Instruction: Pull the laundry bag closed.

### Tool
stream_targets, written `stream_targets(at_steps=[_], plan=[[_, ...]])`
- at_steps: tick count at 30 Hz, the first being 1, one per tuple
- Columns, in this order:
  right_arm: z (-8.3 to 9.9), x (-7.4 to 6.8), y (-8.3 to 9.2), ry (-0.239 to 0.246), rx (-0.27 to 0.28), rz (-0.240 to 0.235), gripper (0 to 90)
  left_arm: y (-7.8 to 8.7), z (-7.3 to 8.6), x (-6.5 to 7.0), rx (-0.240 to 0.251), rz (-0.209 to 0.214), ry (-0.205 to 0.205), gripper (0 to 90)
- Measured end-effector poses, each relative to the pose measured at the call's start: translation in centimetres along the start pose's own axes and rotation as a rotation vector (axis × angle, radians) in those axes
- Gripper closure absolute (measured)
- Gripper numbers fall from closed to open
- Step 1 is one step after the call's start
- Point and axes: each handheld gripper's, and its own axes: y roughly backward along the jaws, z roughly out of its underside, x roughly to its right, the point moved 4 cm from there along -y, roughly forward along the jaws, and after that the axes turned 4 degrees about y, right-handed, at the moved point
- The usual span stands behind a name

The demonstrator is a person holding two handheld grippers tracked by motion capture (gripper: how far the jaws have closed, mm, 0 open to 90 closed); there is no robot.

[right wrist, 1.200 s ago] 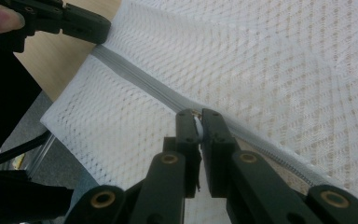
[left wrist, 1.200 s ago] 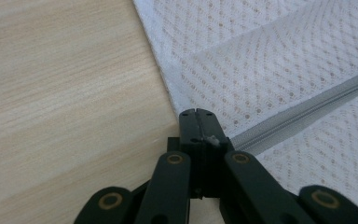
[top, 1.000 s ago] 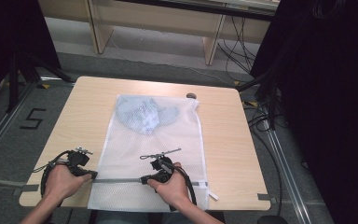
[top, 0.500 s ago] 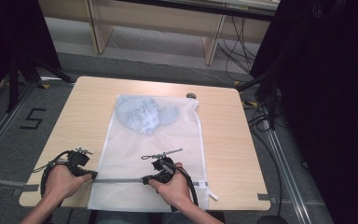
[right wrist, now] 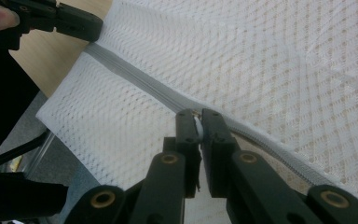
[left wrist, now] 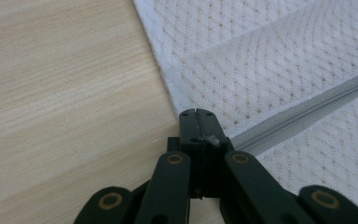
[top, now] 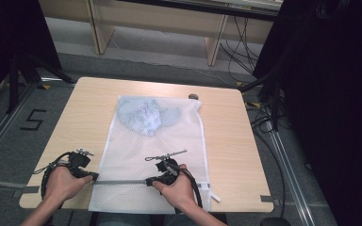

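Observation:
A white mesh laundry bag (top: 155, 150) lies flat on the wooden table (top: 245, 141), with a pale blue garment (top: 146, 115) inside its far end. A grey zipper (top: 120, 181) runs across the near end. My left gripper (top: 93, 176) is shut on the zipper's end at the bag's left edge; in the left gripper view its jaws (left wrist: 196, 112) pinch the tape where the zipper (left wrist: 307, 105) starts. My right gripper (top: 150, 181) is shut on the white zipper pull (right wrist: 198, 126), midway along the zipper (right wrist: 130, 74). The left gripper (right wrist: 81, 23) shows at the top left of the right gripper view.
A small dark round object (top: 193, 96) sits near the table's far edge, beside the bag's corner. Cables (top: 264, 117) lie on the floor to the right. Bare tabletop flanks the bag on both sides.

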Motion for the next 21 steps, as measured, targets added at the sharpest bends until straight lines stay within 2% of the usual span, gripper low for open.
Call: stream_targets(at_steps=[1,5,6,9,10,11,13,15,18,21], plan=[[0.02,0.25,0.07,0.031,0.011,-0.008,86.9,-0.01,0.0,-0.01,0.0,0.002,0.0,90.0],[0.04,0.28,0.06,0.033,0.012,-0.012,86.9,-0.03,0.0,0.01,0.003,0.001,-0.001,90.0],[0.14,0.14,0.18,0.007,-0.002,-0.005,86.9,-0.03,0.0,0.01,0.004,0.002,0.0,90.0],[0.12,0.16,0.2,0.015,0.006,-0.001,86.9,-0.02,0.0,0.0,0.004,0.002,-0.002,90.0],[0.13,0.02,0.27,-0.004,0.006,-0.014,86.9,-0.03,0.0,0.01,0.004,0.002,-0.001,90.0],[0.1,0.27,0.31,0.032,0.011,-0.012,86.9,-0.03,0.0,0.0,0.004,0.002,-0.002,90.0],[0.05,0.41,0.4,0.025,0.016,0.004,86.9,-0.01,0.0,0.0,0.001,0.002,-0.001,90.0],[0.13,0.52,0.47,0.04,0.008,-0.002,86.9,-0.01,0.01,-0.02,0.002,0.003,-0.005,90.0],[0.15,0.35,0.51,0.013,0.0,0.005,86.9,-0.03,0.0,0.02,0.004,0.001,-0.001,90.0],[0.2,0.4,0.52,0.018,-0.003,-0.003,86.9,-0.01,0.01,-0.02,0.003,0.003,-0.004,90.0]])
